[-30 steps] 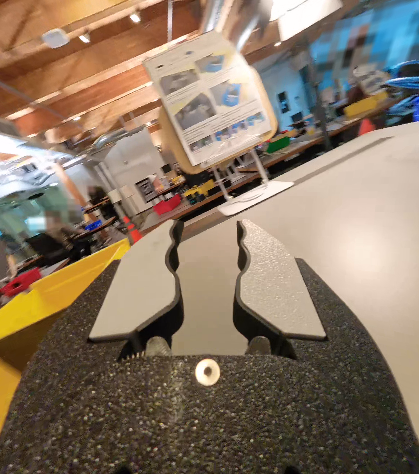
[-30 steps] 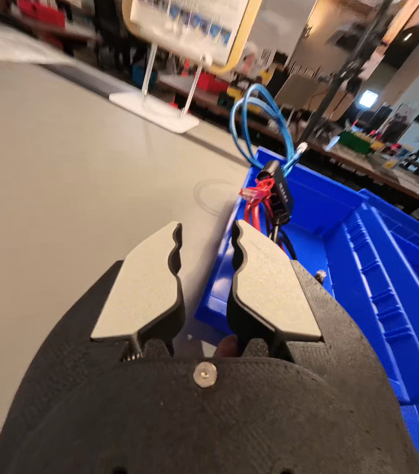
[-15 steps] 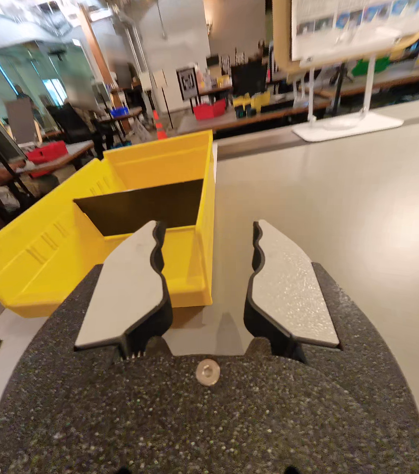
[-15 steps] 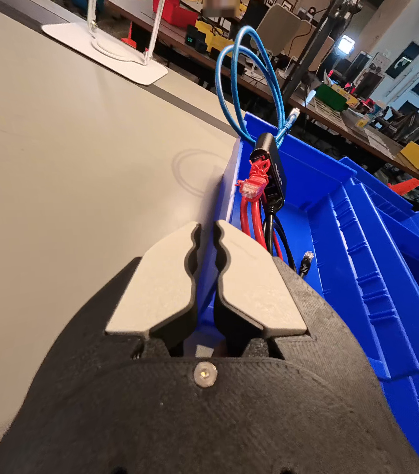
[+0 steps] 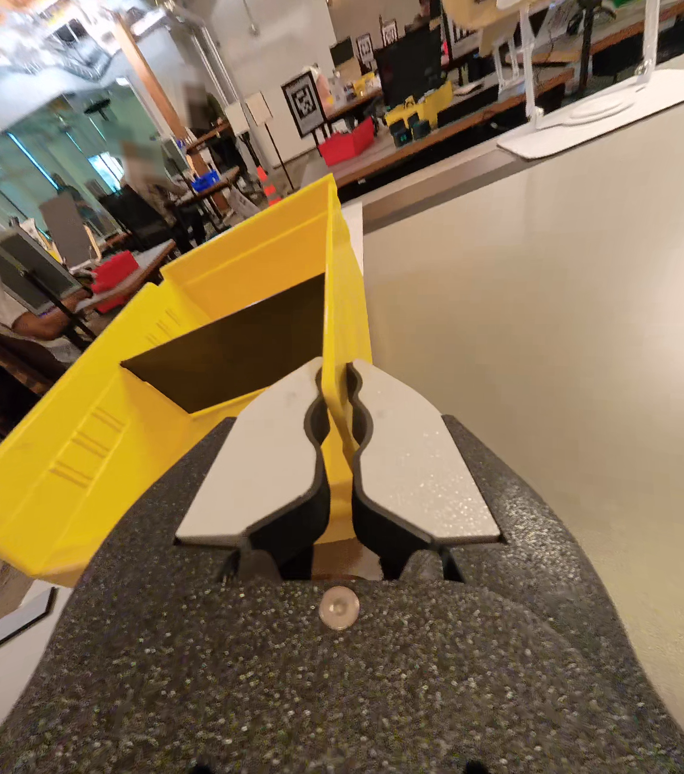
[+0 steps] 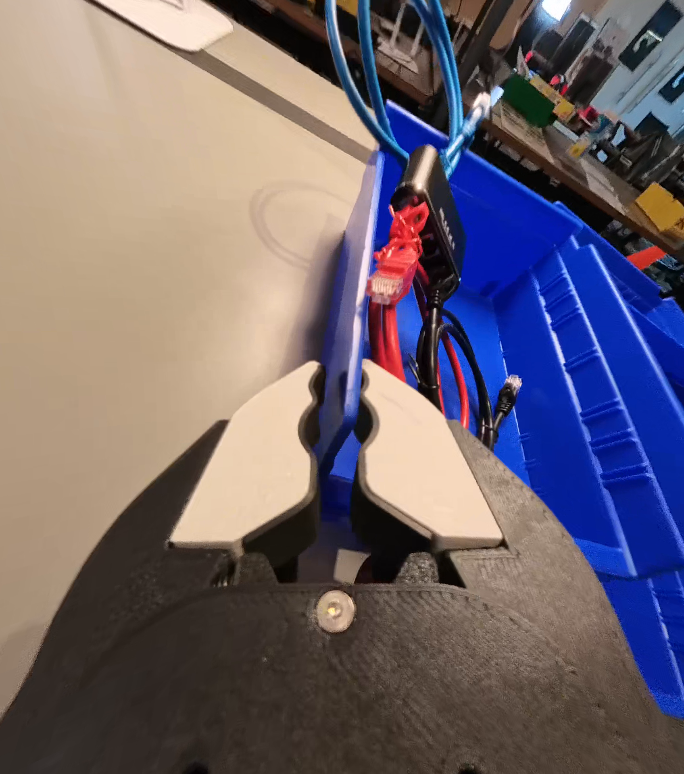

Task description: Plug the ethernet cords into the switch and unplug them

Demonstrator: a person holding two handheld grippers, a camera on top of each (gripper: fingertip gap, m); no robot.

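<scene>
In the right wrist view my right gripper [image 6: 342, 377] is shut on the left wall of a blue bin [image 6: 512, 234]. Inside the bin a black switch [image 6: 436, 218] leans upright. A red ethernet cord [image 6: 390, 331] with a clear plug, a blue ethernet cord [image 6: 357, 71] looping above the bin, and a black cord [image 6: 478, 377] lie with it. In the left wrist view my left gripper [image 5: 335, 372] is shut on the right wall of a yellow bin [image 5: 80, 452] that has a black divider [image 5: 231, 347].
Both bins stand on a pale grey table [image 5: 562, 314], which also shows in the right wrist view [image 6: 122, 209]. A white sign stand base [image 5: 583, 113] sits at the far edge. More blue bins [image 6: 667, 419] stand to the right. A person sits at the far left [image 5: 5, 310]. Tip to tip, the grippers are about 70 cm apart.
Both grippers moved forward and closed on their bin walls. The left swung from the sign stand to the yellow bin; the right closed on the blue bin's wall.
</scene>
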